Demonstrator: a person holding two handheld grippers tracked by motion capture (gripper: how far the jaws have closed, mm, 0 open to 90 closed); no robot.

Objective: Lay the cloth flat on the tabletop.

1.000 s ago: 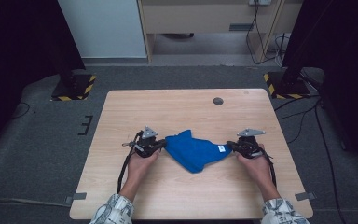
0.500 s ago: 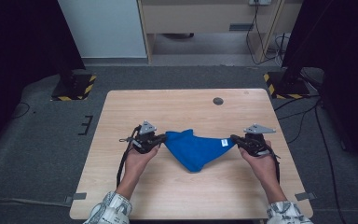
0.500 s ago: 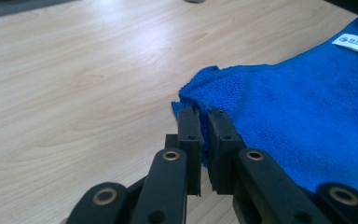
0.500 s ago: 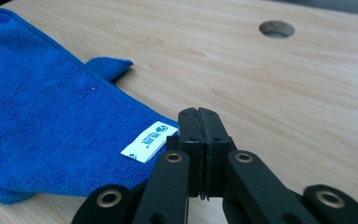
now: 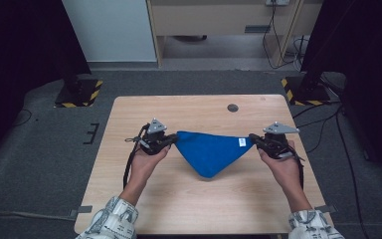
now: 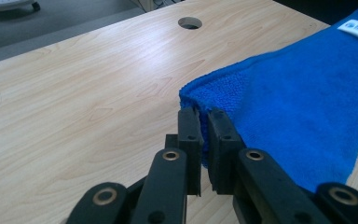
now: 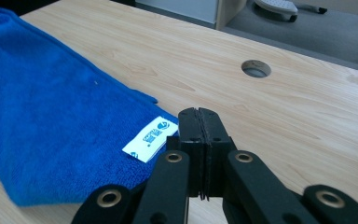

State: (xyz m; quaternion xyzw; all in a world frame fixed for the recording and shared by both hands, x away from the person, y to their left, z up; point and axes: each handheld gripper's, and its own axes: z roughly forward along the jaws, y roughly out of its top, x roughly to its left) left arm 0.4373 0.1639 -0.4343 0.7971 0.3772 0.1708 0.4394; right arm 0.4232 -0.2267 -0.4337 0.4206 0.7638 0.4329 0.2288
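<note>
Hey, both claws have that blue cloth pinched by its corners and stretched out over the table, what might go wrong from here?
The left claw bites only the very edge of the blue cloth, so more tension may pull that corner free. The right claw grips right beside the white label; a slip there would drop that end. The hanging point could drag on the table and fold over.

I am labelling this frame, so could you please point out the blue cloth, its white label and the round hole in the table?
blue cloth (image 5: 210,152), high view, middle of the hanging fabric.
white label (image 7: 151,138), right gripper view, centre of the tag.
round hole (image 6: 189,22), left gripper view, its dark opening.
</note>
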